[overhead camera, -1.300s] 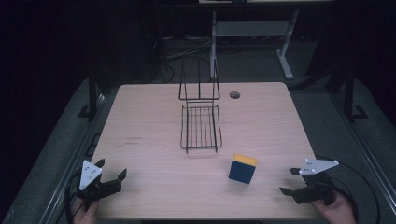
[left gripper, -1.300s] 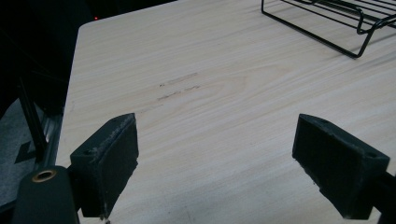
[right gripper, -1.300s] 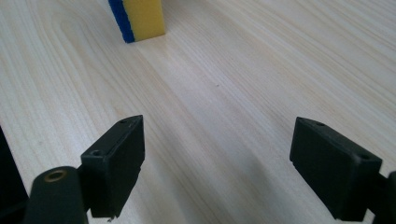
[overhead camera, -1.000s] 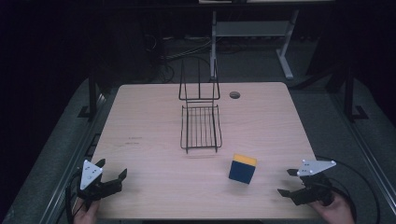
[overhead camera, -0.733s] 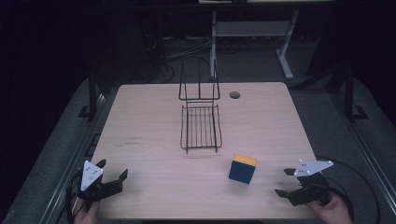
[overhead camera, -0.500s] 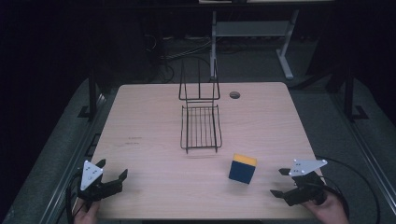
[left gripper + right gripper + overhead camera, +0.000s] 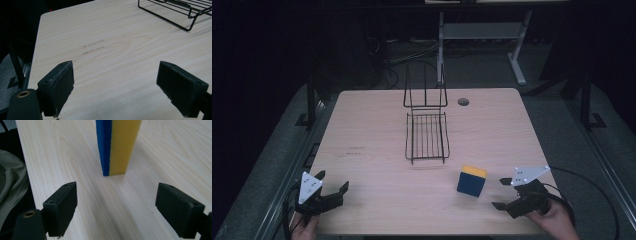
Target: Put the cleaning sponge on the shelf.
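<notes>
A sponge [image 7: 471, 181] with a blue side and a yellow side stands on edge on the wooden table [image 7: 377, 125], right of centre near the front. My right gripper [image 7: 500, 194] is open just to its right, jaws pointed at it; in the right gripper view the sponge [image 7: 117, 145] stands a short way ahead of the gap between the jaws, untouched. A black wire rack [image 7: 427, 131] sits in the middle of the table, its upright back on the far side. My left gripper [image 7: 334, 186] is open and empty at the front left corner, with the wire rack's corner [image 7: 185, 12] ahead of it.
A round cable hole [image 7: 463, 102] is in the table's far right part. Faint marks [image 7: 354, 151] show on the wood left of the rack. Dark floor, a grey mat and metal stand legs [image 7: 517, 60] surround the table.
My right gripper has slid left along the front edge, closer to the sponge. The left gripper, sponge and rack have stayed put.
</notes>
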Demonstrator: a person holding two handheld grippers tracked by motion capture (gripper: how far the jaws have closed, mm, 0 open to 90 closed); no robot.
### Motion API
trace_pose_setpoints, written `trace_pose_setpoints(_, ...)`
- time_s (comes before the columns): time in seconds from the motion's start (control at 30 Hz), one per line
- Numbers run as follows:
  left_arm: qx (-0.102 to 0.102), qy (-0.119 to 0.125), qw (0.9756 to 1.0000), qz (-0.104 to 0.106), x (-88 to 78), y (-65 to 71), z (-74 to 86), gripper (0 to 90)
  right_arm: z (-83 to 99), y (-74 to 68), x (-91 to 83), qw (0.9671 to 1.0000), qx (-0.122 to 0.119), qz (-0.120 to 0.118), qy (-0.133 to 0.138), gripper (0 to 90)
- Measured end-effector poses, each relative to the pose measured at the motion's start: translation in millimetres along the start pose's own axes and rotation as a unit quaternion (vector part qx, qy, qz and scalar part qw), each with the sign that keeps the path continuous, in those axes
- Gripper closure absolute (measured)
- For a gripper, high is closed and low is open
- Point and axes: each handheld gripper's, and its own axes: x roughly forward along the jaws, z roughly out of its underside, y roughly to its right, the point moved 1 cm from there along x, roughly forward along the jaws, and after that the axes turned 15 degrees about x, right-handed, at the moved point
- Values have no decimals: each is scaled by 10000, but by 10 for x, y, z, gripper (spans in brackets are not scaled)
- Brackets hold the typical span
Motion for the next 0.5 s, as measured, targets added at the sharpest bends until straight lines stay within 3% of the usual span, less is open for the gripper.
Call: trace_pose_setpoints(0.5,4,-2,10000,-2,-1,-4,0,139,-145,-73,115,9997,-161,-155,-139,161)
